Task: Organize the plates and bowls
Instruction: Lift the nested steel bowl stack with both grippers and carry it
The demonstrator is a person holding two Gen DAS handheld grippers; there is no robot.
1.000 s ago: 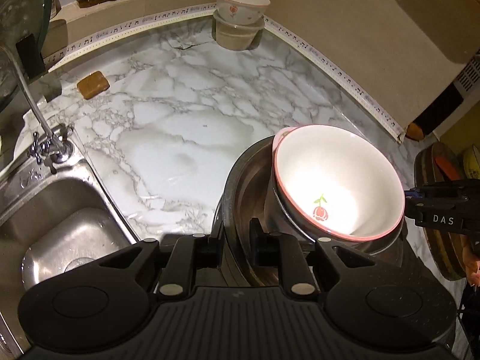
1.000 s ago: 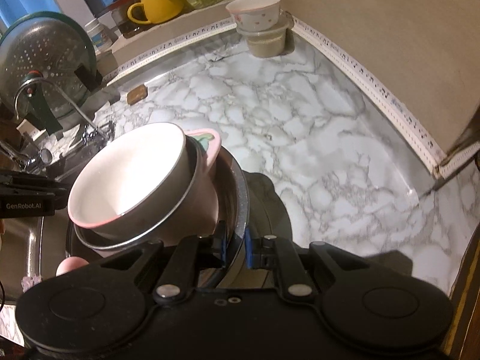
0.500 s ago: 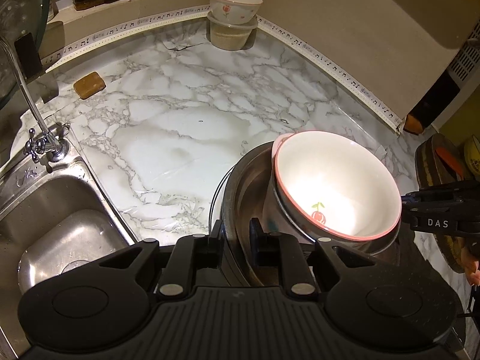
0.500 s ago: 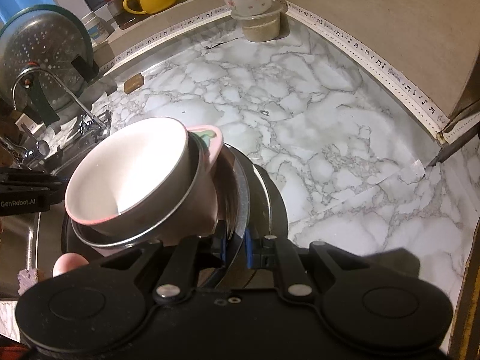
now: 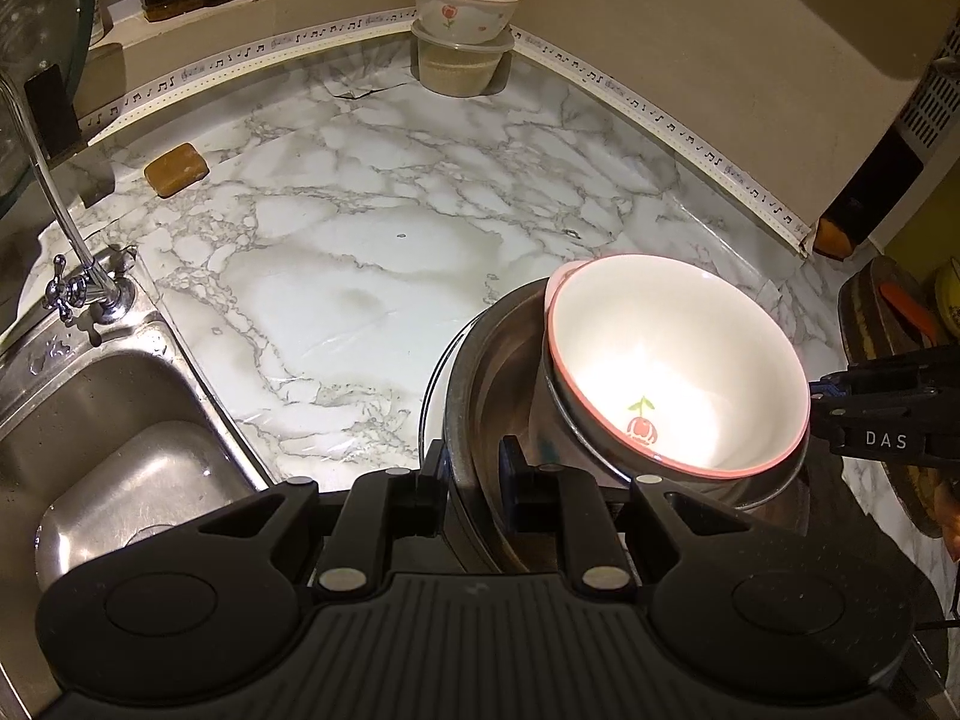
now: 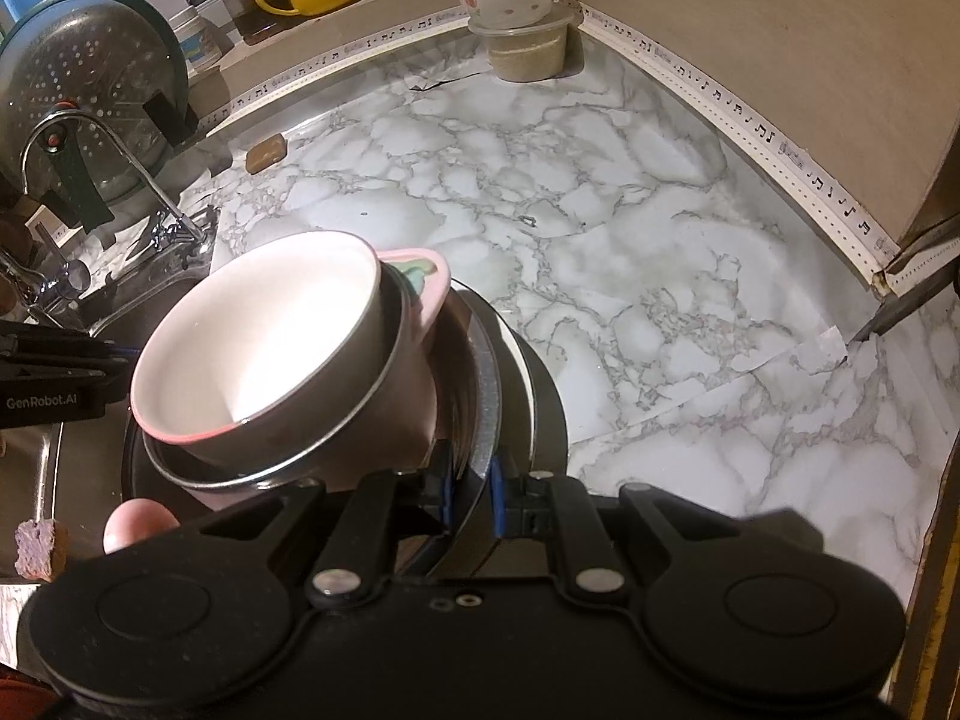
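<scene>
Two hand-held grippers, left hand-held gripper [image 5: 474, 471] and right hand-held gripper [image 6: 468, 495], each clamped on opposite rims of a steel plate stack [image 5: 480, 384], white pink-rimmed bowl [image 5: 672, 360] nested on top, above marble tabletop [image 5: 372, 252], beside sink [image 5: 120, 450].

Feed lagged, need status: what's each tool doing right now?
Left tool: closed on the stack's rim.
Right tool: closed on the stack's opposite rim.

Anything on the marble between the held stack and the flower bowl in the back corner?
Nothing visible. The dish stack, gripped at opposite rims by the left gripper and right gripper, faces bare marble counter up to the flower bowl. The brown sponge lies off left.
</scene>
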